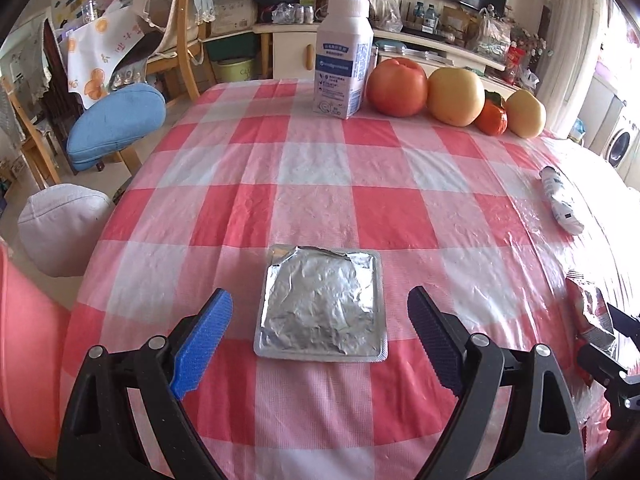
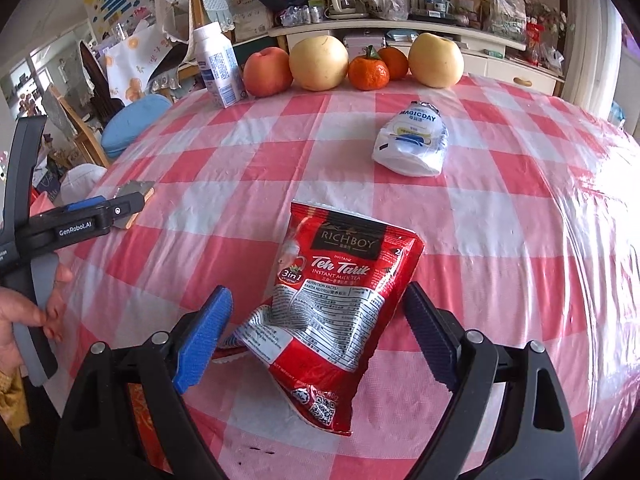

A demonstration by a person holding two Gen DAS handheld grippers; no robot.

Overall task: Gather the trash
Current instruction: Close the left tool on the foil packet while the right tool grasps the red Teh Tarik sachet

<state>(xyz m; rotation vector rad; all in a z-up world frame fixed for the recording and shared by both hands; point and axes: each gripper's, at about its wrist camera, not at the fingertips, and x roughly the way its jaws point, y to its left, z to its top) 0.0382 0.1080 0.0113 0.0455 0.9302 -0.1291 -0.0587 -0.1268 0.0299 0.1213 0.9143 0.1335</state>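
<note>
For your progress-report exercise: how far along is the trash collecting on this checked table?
Done: nothing visibly collected. In hand: nothing gripped; the left gripper has open jaws either side of the foil packet, the right gripper has open jaws around the red tea sachet. Left: both of those, plus the crushed white pouch lying further back. The milk bottle stands by the fruit.

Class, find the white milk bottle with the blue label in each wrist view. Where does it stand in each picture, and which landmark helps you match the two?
Left wrist view: the milk bottle stands upright at top centre, at the table's far edge, left of the fruit.
Right wrist view: the same bottle stands at upper left, again left of the fruit.
Shared landmark: the reddish peach right beside it.
</note>
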